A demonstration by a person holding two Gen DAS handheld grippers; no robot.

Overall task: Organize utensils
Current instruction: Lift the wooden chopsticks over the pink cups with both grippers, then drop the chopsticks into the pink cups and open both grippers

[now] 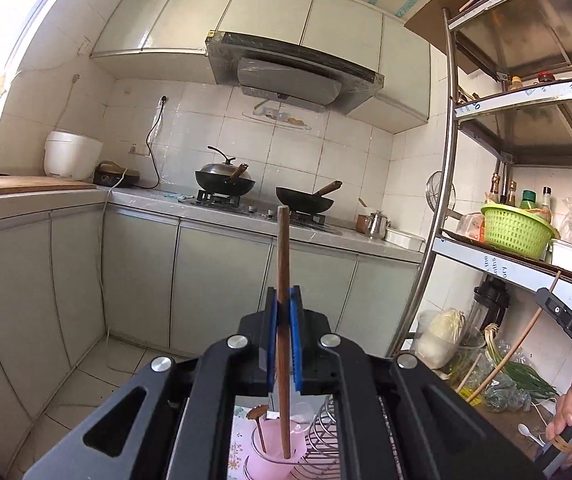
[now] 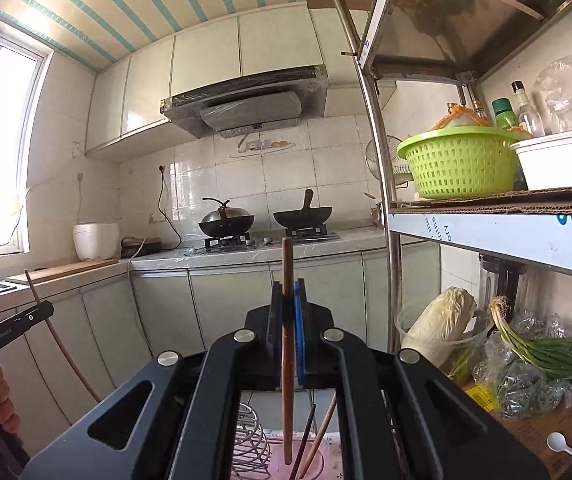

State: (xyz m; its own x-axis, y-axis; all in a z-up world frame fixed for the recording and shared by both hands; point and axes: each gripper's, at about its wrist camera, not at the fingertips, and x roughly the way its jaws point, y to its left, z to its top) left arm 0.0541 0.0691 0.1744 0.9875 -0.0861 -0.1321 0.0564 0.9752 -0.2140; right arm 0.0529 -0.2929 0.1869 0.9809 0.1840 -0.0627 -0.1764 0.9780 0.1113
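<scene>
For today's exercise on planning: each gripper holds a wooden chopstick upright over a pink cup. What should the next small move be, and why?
Probably lower both chopsticks further into the pink cup before letting go. The left gripper is shut on its chopstick and the right gripper on its chopstick; each lower tip hangs at the cup's mouth, so releasing now might tip them out.

- A brown wooden chopstick (image 1: 283, 264) stands almost upright, clamped between blue pads, its lower end hanging just above the pink cup (image 1: 275, 446).
- A second brown chopstick (image 2: 287, 280) stands upright the same way over the pink cup (image 2: 318, 466), its tip at the cup's mouth.
- Inside the pink cup a brown wooden spoon (image 1: 259, 424) leans, bowl upward.
- Seen from the right, the pink cup holds two more slanting sticks (image 2: 318, 436), one dark, one light.
</scene>
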